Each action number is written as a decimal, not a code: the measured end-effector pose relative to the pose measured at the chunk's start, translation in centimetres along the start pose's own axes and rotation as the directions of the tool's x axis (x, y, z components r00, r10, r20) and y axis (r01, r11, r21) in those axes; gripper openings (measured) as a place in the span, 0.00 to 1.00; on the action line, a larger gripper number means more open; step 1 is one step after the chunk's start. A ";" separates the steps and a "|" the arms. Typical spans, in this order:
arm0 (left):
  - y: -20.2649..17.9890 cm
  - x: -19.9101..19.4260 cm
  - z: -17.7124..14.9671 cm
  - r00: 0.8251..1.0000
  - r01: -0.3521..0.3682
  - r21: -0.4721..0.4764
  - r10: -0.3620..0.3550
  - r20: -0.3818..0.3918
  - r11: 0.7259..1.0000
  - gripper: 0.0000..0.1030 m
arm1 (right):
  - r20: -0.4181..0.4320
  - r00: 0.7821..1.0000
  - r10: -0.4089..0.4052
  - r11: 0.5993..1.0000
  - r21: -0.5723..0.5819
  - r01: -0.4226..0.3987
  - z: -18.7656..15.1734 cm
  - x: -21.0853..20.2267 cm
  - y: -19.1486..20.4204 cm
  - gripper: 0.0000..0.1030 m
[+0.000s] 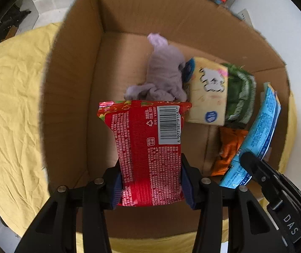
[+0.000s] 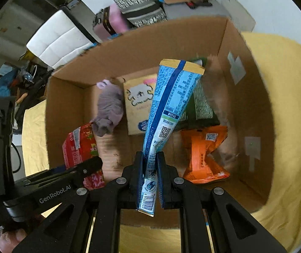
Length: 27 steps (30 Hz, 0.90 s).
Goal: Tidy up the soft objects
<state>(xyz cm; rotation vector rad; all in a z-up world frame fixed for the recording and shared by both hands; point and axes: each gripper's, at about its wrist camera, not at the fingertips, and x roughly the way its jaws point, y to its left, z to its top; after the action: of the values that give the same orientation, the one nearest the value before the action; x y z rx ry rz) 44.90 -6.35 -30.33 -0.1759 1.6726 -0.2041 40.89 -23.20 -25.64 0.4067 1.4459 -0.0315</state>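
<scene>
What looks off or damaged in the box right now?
Nothing spilled or torn. The orange snack packet on the cardboard box floor looks crumpled and pinched mid-body. The purple plush toy lies slumped against the tissue pack. The red packet and blue packet hang in the tongs.

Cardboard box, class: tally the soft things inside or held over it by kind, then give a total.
Snack packets: 4: red packet, blue packet, orange packet, green packet
Tissue packs: 1: tissue pack
Plush toys: 1: purple plush toy
Total: 6
</scene>
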 end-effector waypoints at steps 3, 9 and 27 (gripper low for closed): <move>0.2 0.9 0.3 1.000 -0.001 -0.002 0.001 -0.016 1.000 0.43 | -0.020 1.000 0.002 1.000 0.018 -0.002 0.1 1.4 -0.3 0.13; 0.3 0.8 0.6 0.999 -0.026 -0.026 0.025 -0.030 0.999 0.44 | -0.096 0.995 0.031 0.998 0.050 -0.026 0.3 4.3 -1.1 0.16; -1.0 -5.9 -4.5 0.974 -0.119 -0.001 0.117 0.194 0.993 0.67 | 0.008 0.989 -0.146 0.982 -0.119 0.146 -2.5 0.4 -1.6 0.63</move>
<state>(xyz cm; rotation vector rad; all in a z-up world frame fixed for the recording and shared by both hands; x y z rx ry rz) 41.07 -5.85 -23.90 -0.0855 1.4826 -0.1026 38.14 -23.88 -26.57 0.2021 1.4686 -0.0630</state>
